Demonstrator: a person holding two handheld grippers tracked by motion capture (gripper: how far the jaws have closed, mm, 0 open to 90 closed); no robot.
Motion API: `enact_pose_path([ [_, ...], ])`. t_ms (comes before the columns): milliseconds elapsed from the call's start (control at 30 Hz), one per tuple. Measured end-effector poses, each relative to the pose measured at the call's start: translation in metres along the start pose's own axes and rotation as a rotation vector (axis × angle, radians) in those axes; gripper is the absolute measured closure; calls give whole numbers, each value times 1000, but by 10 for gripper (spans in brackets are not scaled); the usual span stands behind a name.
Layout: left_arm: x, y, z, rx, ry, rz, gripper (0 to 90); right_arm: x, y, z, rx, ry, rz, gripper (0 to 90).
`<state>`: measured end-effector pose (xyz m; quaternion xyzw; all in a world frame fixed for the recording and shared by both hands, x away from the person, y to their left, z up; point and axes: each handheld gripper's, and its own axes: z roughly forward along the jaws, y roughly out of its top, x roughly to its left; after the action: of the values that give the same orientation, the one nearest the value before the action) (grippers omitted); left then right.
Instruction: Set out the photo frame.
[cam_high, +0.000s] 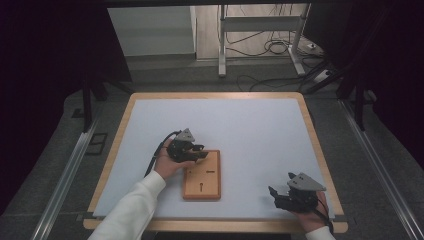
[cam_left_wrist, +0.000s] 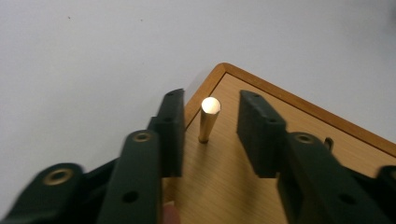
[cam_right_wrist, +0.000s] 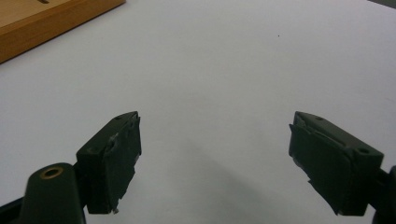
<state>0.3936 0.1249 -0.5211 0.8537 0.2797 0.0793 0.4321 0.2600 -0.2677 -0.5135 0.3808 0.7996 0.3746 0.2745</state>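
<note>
Near the frame's middle, left tongs (cam_left_wrist: 209, 128) stand apart around a peg (cam_left_wrist: 208, 119).
Squeeze it gently, straight up; right tongs (cam_right_wrist: 215, 163) wait wide apart.

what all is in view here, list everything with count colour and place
wooden board: one, tan with a darker rim, lying flat on the mat near the front, left of middle
peg: one, pale wood, standing upright in the board near a corner, between the left tongs' pads with a gap on each side
slots: two, dark, cut into the board's top face
mat: one, white, covering the tabletop
table: one, light wood edge showing around the mat
metal stand: one, grey, on the floor beyond the table
cables: several, dark, on the floor behind the table
left tongs: one, black, over the board's far left corner
right tongs: one, black, open over bare mat at the front right
sleeve: one, white, left forearm
</note>
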Motion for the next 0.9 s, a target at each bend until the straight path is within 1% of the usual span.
enact_pose_path([
  [33, 1, 0, 0, -8, -3, -6, 747, 0, 0, 0, 1, 0, -1, 174],
  [100, 1, 0, 1, -14, 5, -12, 811, 0, 0, 0, 2, 0, -2, 174],
  [133, 1, 0, 1, -16, 9, -11, 822, 0, 0, 1, 3, 0, -4, 174],
  [367, 1, 0, 2, -16, 10, -12, 834, 0, 0, 1, 4, 0, -2, 174],
  [400, 3, 0, 1, -14, 0, -25, 835, 1, 0, 1, 5, 0, -3, 174],
  [433, 3, 0, 1, -14, 0, -25, 834, 1, 0, 1, 5, 0, -3, 174],
  [467, 5, 0, 1, -14, -15, -38, 834, 1, 0, 1, 4, 2, -4, 174],
  [533, 7, 0, 1, -11, -28, -47, 832, 1, 0, 1, 6, 1, -5, 174],
  [567, 7, 0, 1, -11, -28, -47, 831, 1, 0, 1, 6, 1, -5, 174],
  [633, 9, 1, 1, 1, -47, -58, 829, 1, 0, 1, 3, 3, -8, 173],
  [667, 9, 1, 1, 1, -47, -58, 828, 1, 0, 1, 3, 3, -8, 173],
  [700, 9, 2, 1, 6, -51, -63, 828, 2, 1, 1, 1, 3, -12, 172],
  [767, 10, 3, 1, 12, -55, -58, 827, 4, 2, 0, -6, 7, -20, 169],
  [833, 11, 3, 1, 18, -60, -58, 827, 11, 5, 0, -11, 26, -47, 160],
  [867, 11, 3, 1, 18, -60, -58, 827, 11, 5, 0, -11, 26, -47, 160],
  [900, 11, 3, 1, 16, -62, -63, 827, 14, 6, 1, -12, 33, -61, 158],
])
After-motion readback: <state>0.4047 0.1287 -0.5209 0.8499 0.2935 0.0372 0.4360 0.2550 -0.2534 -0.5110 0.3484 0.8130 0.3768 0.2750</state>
